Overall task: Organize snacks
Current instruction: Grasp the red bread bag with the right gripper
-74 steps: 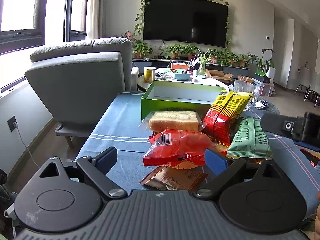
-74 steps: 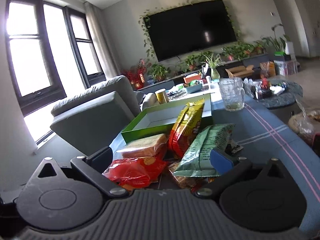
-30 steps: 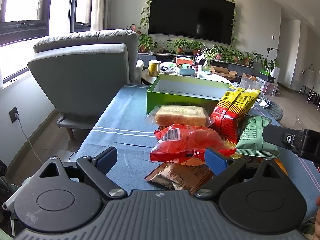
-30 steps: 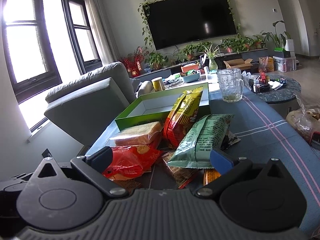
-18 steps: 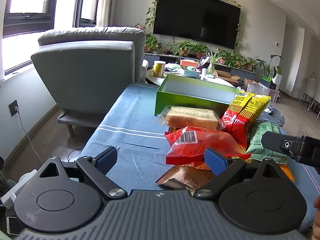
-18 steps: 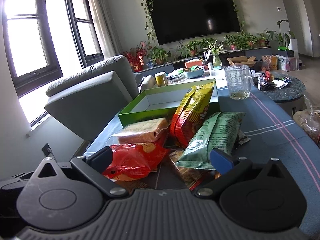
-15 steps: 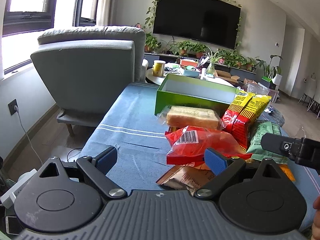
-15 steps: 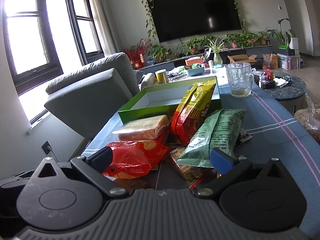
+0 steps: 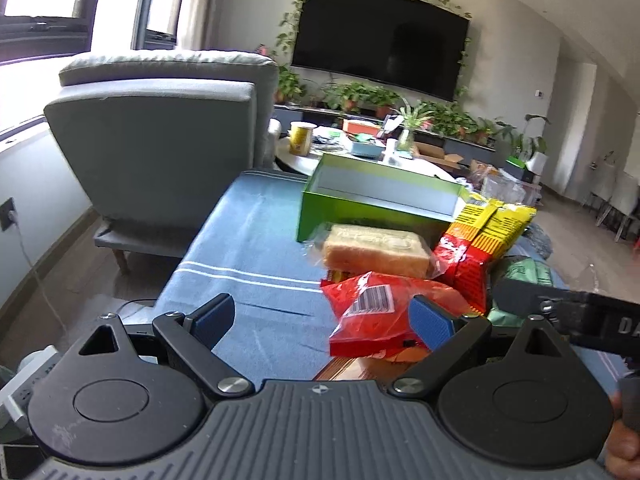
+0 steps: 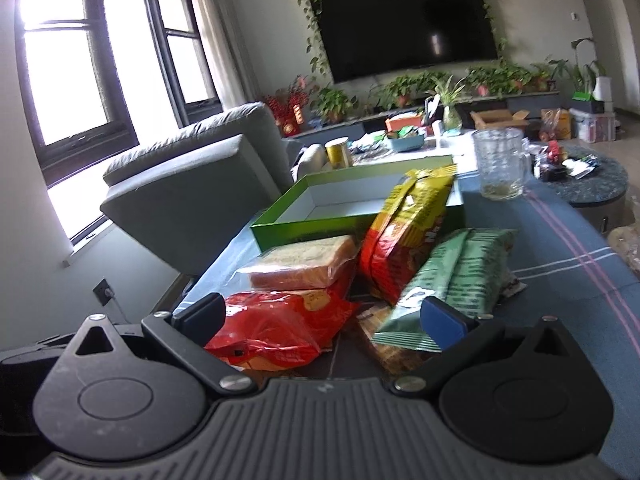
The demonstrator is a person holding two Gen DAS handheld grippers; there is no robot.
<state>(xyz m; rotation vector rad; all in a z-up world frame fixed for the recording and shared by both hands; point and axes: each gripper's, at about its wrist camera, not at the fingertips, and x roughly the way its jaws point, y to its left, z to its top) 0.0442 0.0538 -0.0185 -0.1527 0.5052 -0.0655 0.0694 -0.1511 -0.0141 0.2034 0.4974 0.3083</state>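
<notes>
Two hand-held tools hover low over the near end of a surface (image 9: 248, 240) covered in blue striped cloth. The left tool (image 9: 322, 318) has its blue-padded fingers spread wide and holds nothing; its right finger overlaps a red snack bag (image 9: 376, 316) in the view, though contact cannot be confirmed. The right tool (image 10: 322, 320) is likewise spread wide and empty, with the pile of snacks lying just ahead of its fingers. Nearest in that pile is the red snack bag (image 10: 276, 330), crumpled, with a brown packet (image 10: 394, 344) partly tucked under its neighbours. Just behind the red bag rests a wrapped slab of bread (image 10: 304, 266). To the right, a green snack bag (image 10: 456, 276) lies slanted, and a red and yellow snack bag (image 10: 408, 236) leans against the front wall of an open green box (image 10: 308, 228), whose white inside shows. Beyond the box, to the right, stands a clear glass mug (image 10: 500, 164). A grey armchair (image 9: 160, 136) sits off the surface's left side, and a large dark television (image 10: 404, 24) hangs on the far wall above potted plants.
</notes>
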